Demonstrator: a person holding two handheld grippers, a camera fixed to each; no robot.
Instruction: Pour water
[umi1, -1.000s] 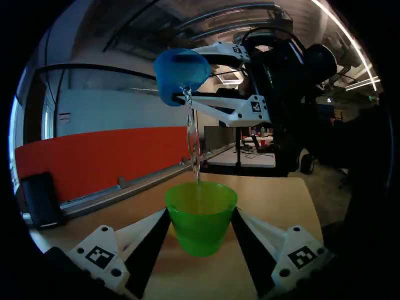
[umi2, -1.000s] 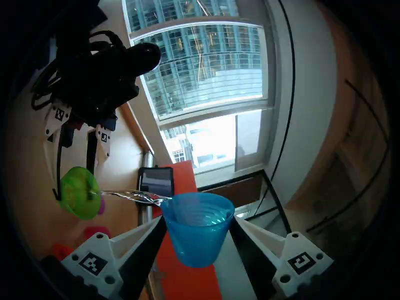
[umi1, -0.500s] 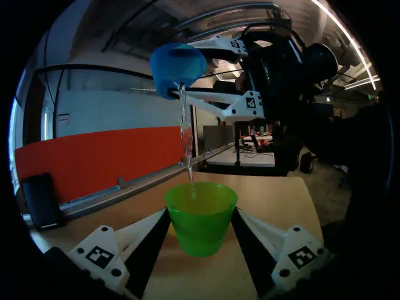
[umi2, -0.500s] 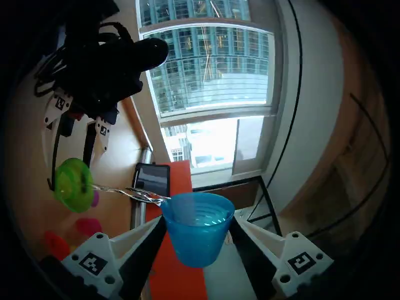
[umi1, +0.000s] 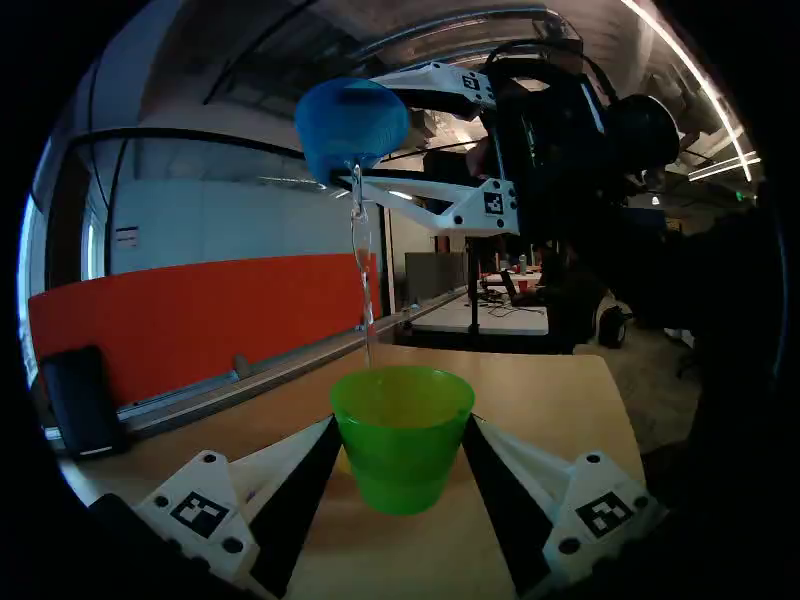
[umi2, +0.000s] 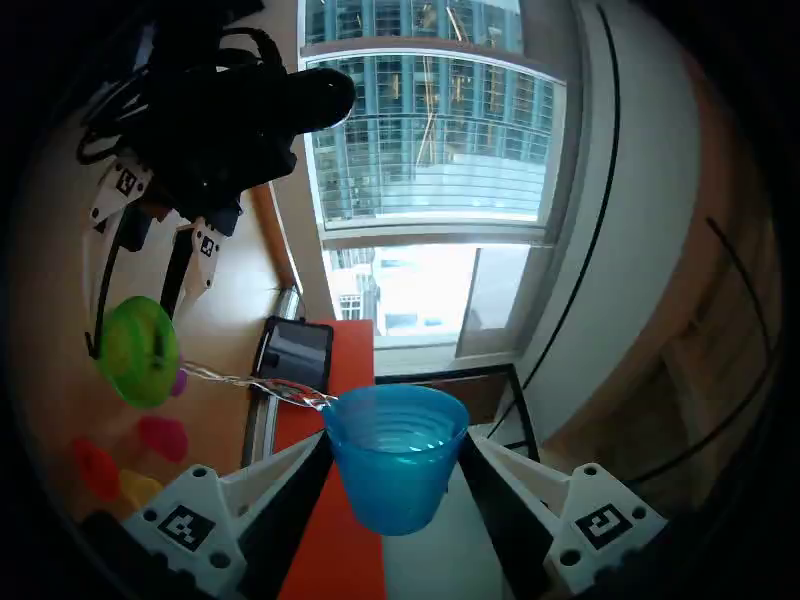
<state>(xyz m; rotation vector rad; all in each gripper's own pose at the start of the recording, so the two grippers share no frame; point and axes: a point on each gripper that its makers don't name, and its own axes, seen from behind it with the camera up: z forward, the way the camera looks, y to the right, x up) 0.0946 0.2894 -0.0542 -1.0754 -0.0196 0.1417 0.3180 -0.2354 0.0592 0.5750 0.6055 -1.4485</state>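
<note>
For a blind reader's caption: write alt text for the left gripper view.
The right gripper tips a blue cup, sending a thin stream of water down to a green cup gripped by the left gripper over a wooden table. An orange wall panel runs behind.

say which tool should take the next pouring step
Right. The right tool grips the tilted blue cup, and a thin stream reaches the green cup, which the left tool only holds upright.

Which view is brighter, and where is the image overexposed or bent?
Right gripper view: brighter, the window blown out white above the blue cup. Left gripper view: dimmer; the fisheye bends the orange wall, the green cup is sharp.
</note>
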